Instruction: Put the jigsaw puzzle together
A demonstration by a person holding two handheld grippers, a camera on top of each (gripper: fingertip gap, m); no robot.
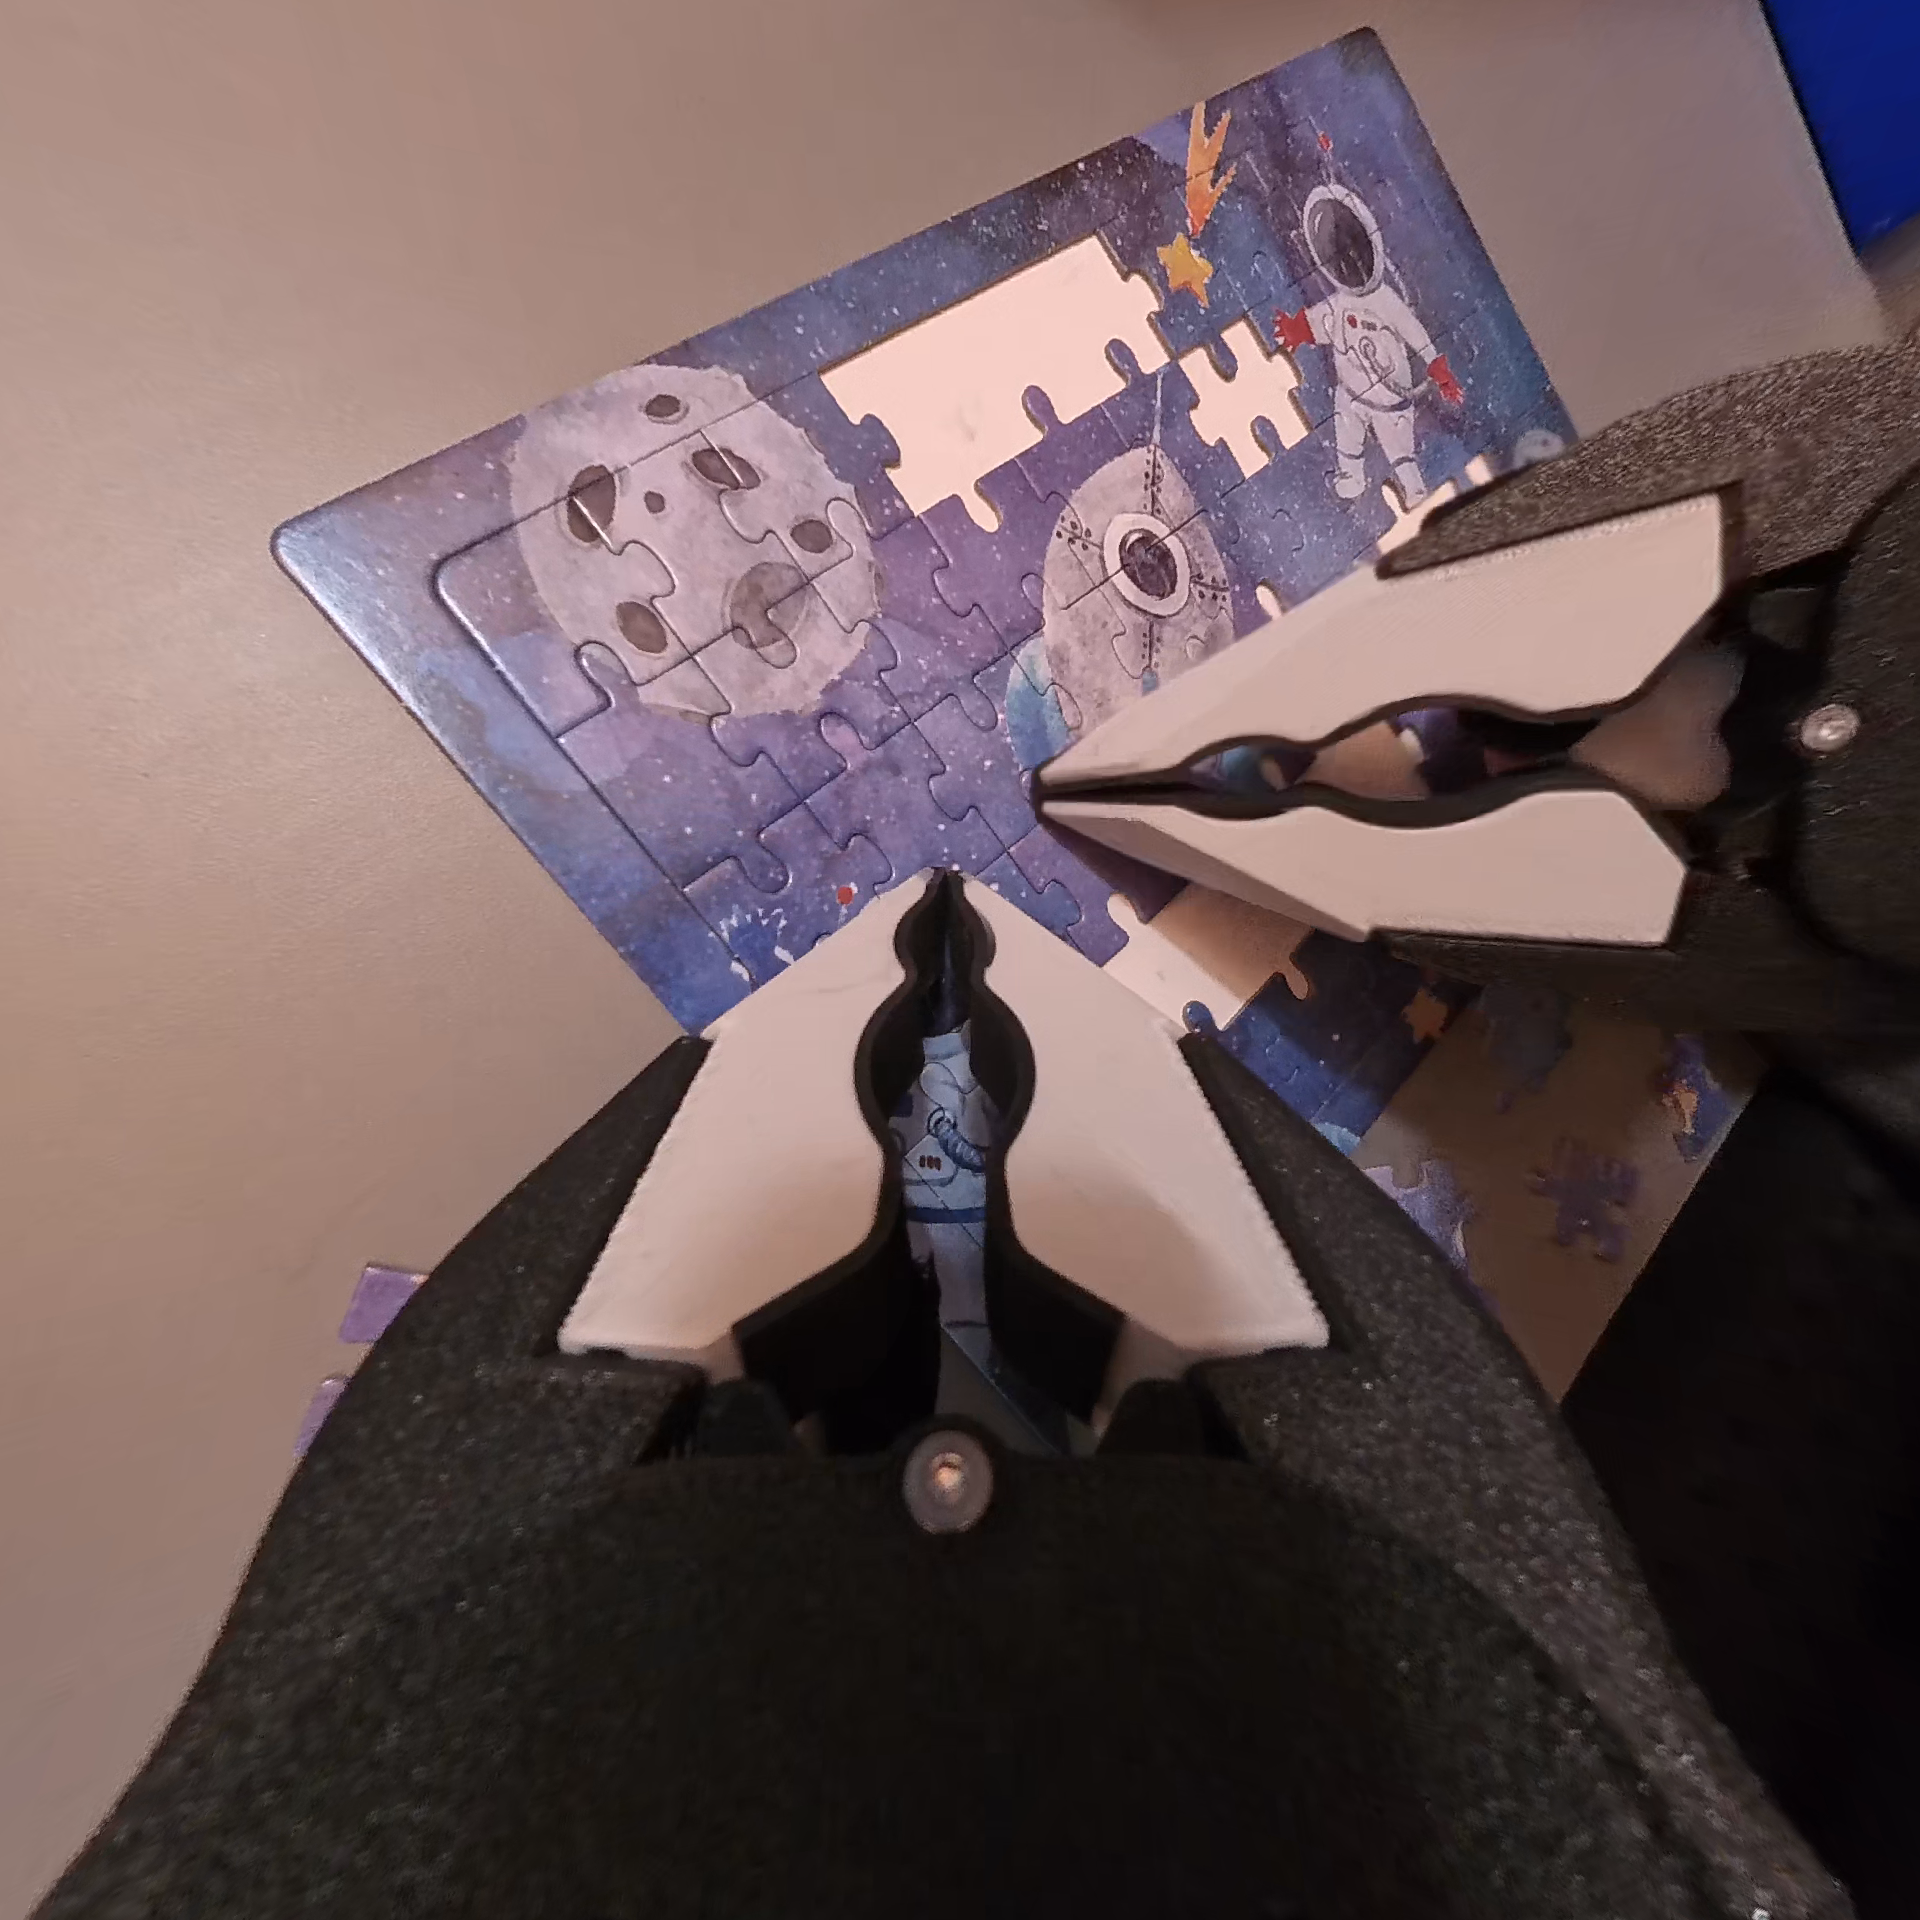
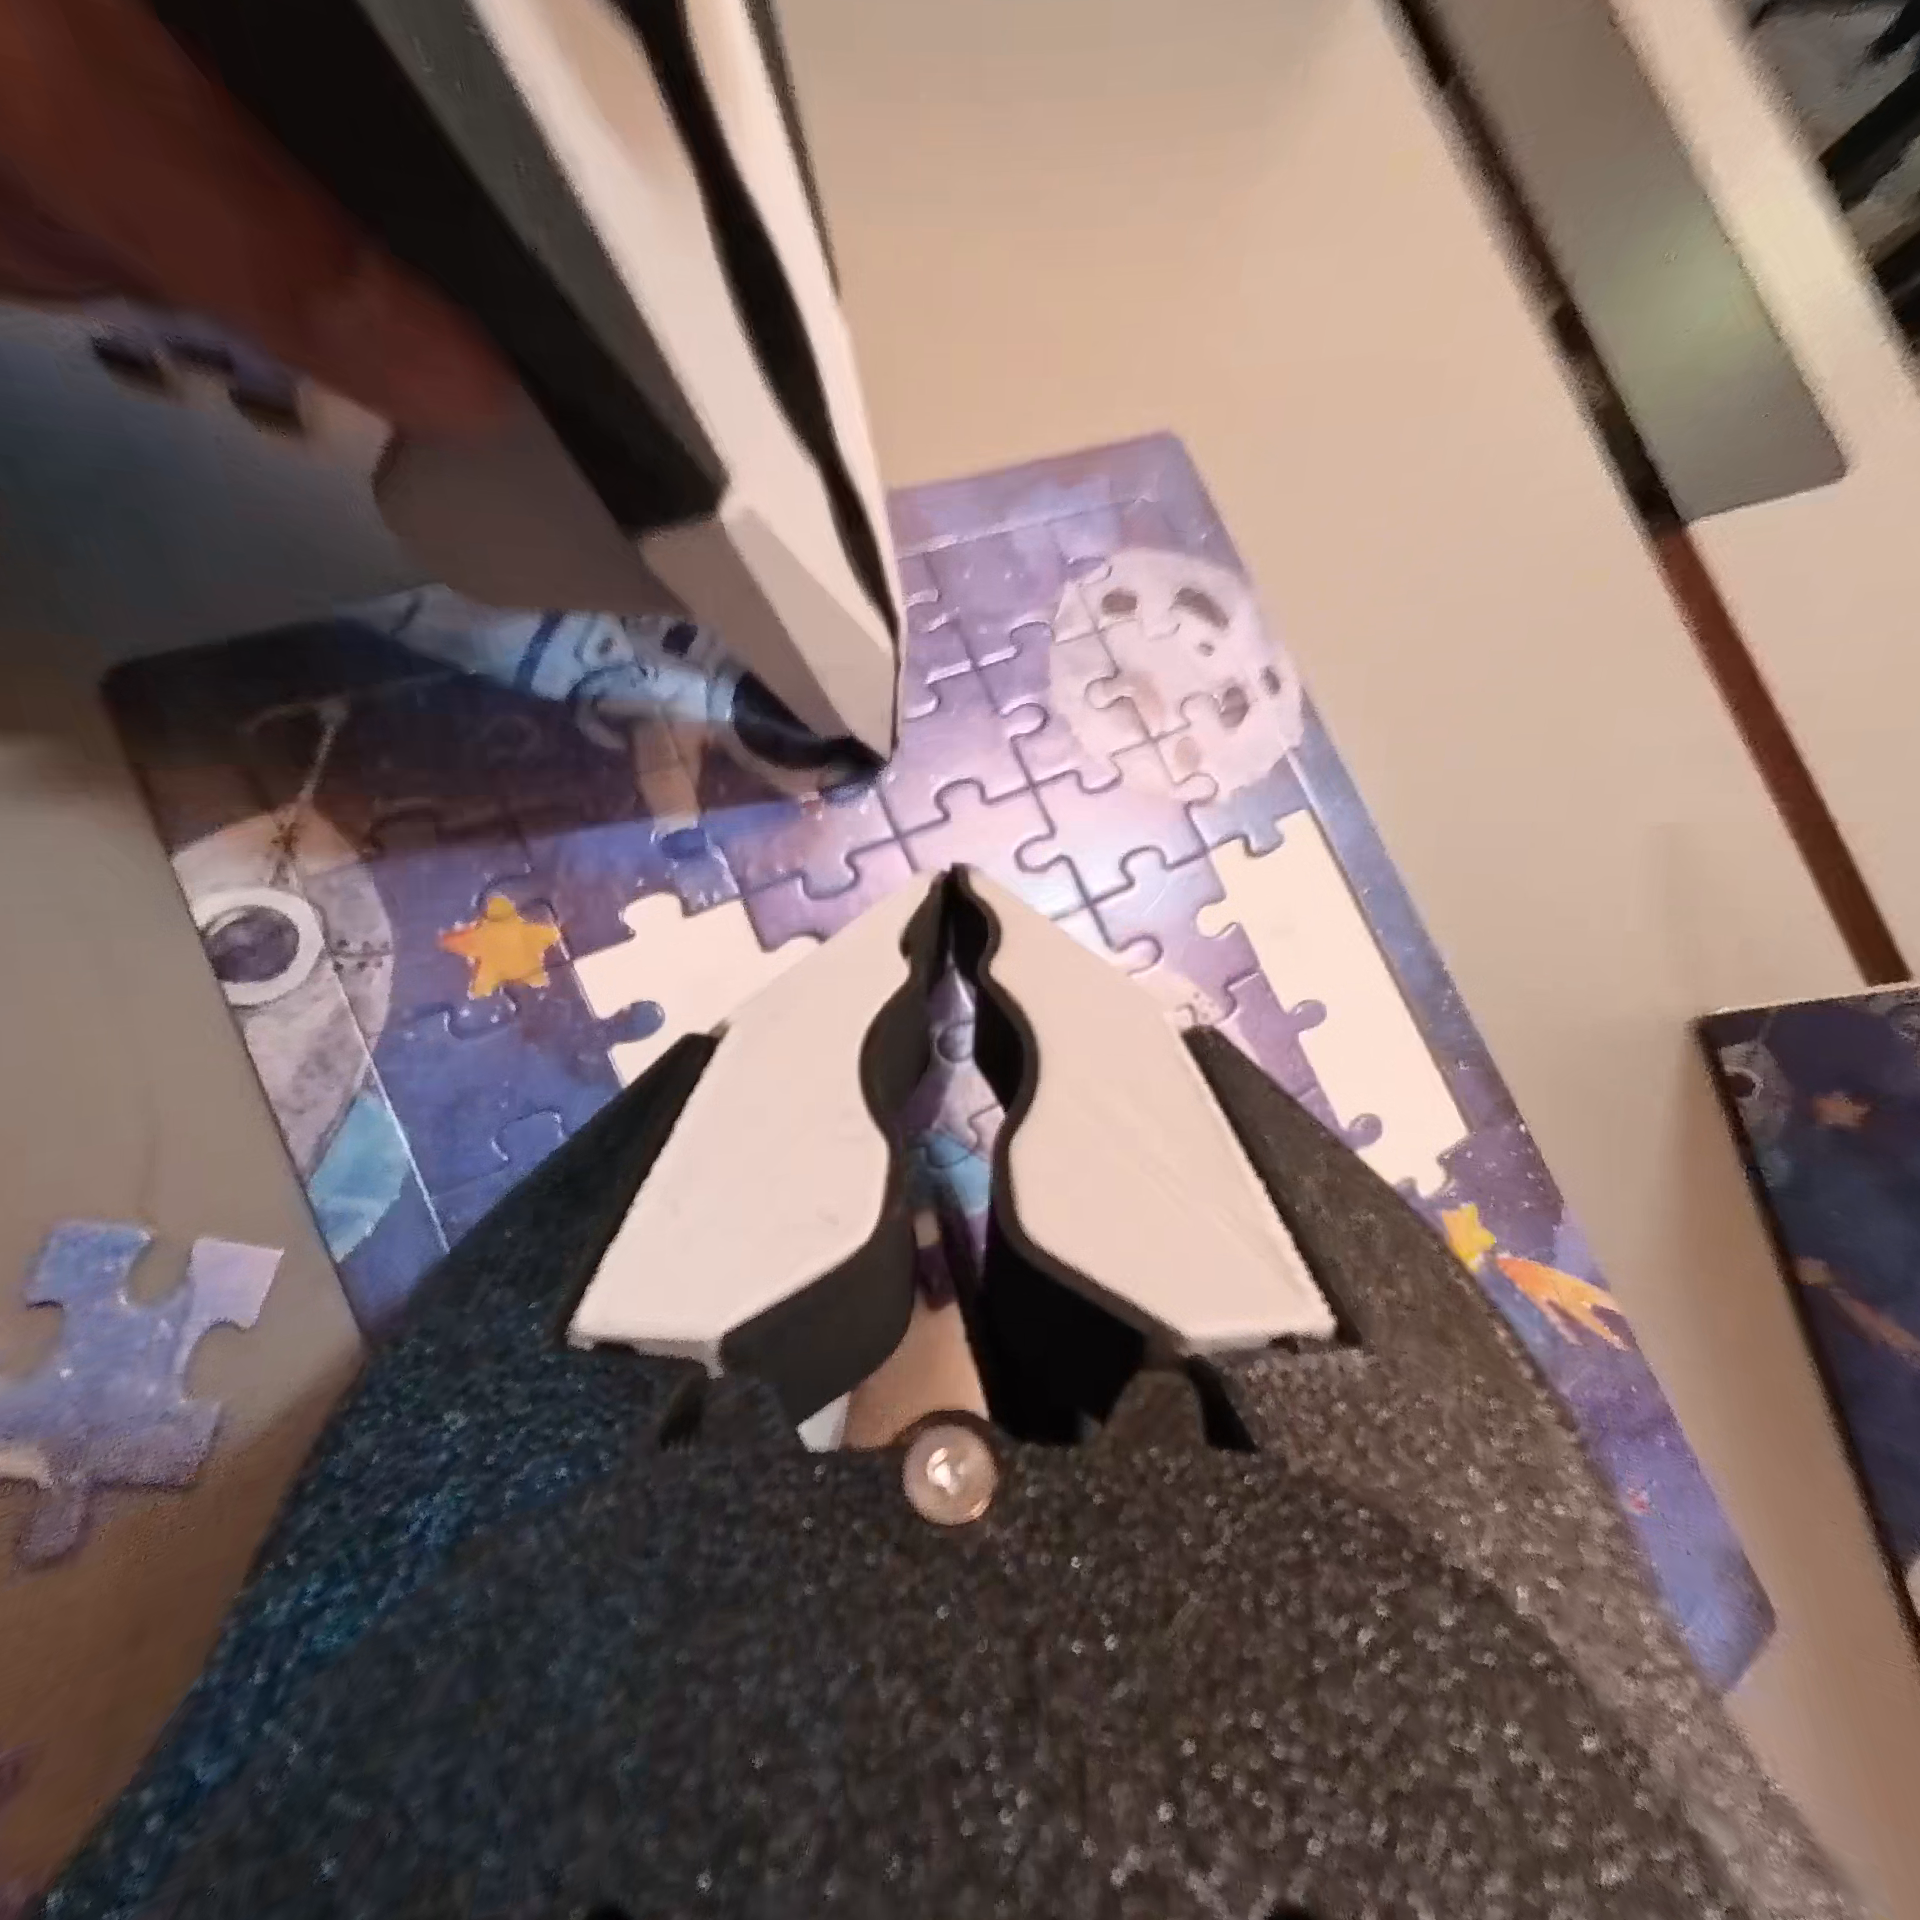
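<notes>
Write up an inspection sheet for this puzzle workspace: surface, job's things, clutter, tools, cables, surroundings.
Surface: plain beige table, bare around the board.
Job's things: space-themed puzzle board mostly filled; large white gap near the far edge, smaller gaps beside the astronaut and by the near edge. Loose pieces lie on a brown patch beside the board; one loose piece shows in the right wrist view.
Clutter: nothing seen.
Tools: left tool shut, tip over the board; right tool shut, tip over the board; neither holds a piece that shows.
Cables: nothing seen.
Surroundings: blue object at a far corner; dark picture panel, blurred.
</notes>
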